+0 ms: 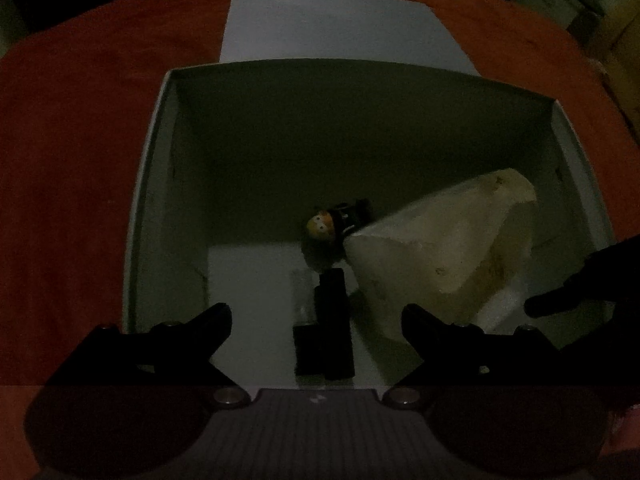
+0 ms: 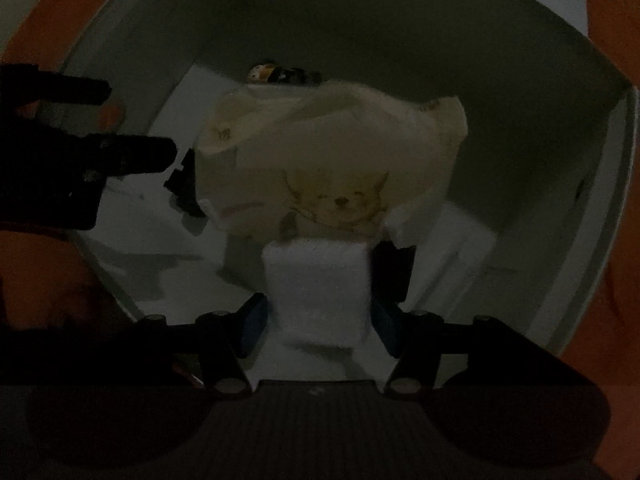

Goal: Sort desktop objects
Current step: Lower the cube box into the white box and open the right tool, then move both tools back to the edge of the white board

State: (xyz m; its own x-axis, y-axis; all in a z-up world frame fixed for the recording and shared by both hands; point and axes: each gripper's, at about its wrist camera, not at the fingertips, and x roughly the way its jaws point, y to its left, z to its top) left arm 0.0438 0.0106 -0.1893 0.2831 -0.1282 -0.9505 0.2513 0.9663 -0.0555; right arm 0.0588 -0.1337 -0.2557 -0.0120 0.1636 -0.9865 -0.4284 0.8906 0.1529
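Note:
An open white box (image 1: 154, 168) stands on a red-orange cloth. Inside lie a cream pack with a bear print (image 1: 440, 256), a small yellow-headed figure in black (image 1: 336, 220) and a black rectangular object (image 1: 332, 328). My left gripper (image 1: 316, 320) is open and empty above the box's near side. My right gripper (image 2: 316, 320) reaches into the box (image 2: 600, 280) and is shut on a white block (image 2: 316, 292), in front of the cream pack (image 2: 332, 160). The figure (image 2: 280, 74) lies behind the pack. The left gripper's fingers (image 2: 132, 152) show at left.
The box lid (image 1: 332, 28) lies flat behind the box. The red-orange cloth (image 1: 68, 160) covers the table around it. The right gripper's finger (image 1: 560, 304) shows dark at the right edge of the left wrist view. The scene is dim.

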